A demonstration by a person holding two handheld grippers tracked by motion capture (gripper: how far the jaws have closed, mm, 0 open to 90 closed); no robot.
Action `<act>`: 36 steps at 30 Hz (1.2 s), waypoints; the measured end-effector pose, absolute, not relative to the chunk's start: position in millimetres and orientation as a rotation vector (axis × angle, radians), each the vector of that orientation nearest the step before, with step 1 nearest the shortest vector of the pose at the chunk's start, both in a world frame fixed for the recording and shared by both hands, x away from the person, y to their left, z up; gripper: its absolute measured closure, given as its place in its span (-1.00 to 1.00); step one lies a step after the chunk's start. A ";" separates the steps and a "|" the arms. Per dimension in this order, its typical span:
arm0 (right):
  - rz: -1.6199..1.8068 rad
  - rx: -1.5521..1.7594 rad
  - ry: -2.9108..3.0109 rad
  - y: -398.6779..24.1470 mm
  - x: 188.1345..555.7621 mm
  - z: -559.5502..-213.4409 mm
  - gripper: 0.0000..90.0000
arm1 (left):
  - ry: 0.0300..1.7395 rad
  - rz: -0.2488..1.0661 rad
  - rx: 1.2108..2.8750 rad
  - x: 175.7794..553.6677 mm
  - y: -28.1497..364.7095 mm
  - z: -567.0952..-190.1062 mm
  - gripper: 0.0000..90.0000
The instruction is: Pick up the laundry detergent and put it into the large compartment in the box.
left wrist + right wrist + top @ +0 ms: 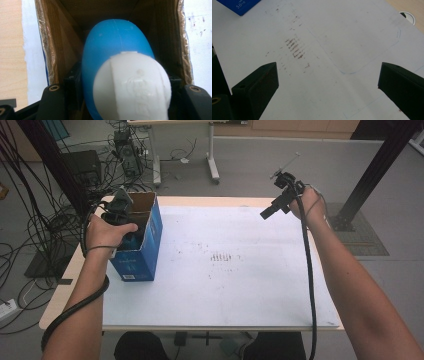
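Covering most of the table, the white sheet lies bare at centre and right. At the left edge stands an open blue carton. Inside it the left gripper grips a blue bottle with white cap. The right gripper, upper right, hangs wide apart.

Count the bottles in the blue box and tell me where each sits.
1 seen: a blue bottle with a white cap stands inside the open blue box at the table's left, between the left gripper's jaws. The box's depths are dark, so others may be hidden.
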State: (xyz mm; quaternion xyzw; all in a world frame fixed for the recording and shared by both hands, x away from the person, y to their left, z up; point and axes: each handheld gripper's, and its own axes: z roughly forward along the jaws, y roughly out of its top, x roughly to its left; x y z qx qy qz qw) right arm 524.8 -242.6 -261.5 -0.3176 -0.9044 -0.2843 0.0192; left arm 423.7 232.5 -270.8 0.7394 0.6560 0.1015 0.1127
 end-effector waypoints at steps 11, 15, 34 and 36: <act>-0.882 -0.985 -2.812 -243.0 524.6 -260.6 -0.94 | 1.925 0.295 2.171 423.8 233.3 -270.7 -0.17; -0.882 -0.985 -2.810 -242.4 524.5 -260.8 -0.94 | 1.926 0.295 2.167 423.7 232.7 -270.7 -0.17; -0.890 -0.986 -2.808 -242.9 524.2 -260.3 -0.94 | 1.925 0.297 2.170 423.1 232.5 -270.6 -0.17; -0.887 -0.985 -2.809 -242.7 524.1 -260.3 -0.94 | 1.927 0.300 2.164 422.8 232.0 -270.8 -0.17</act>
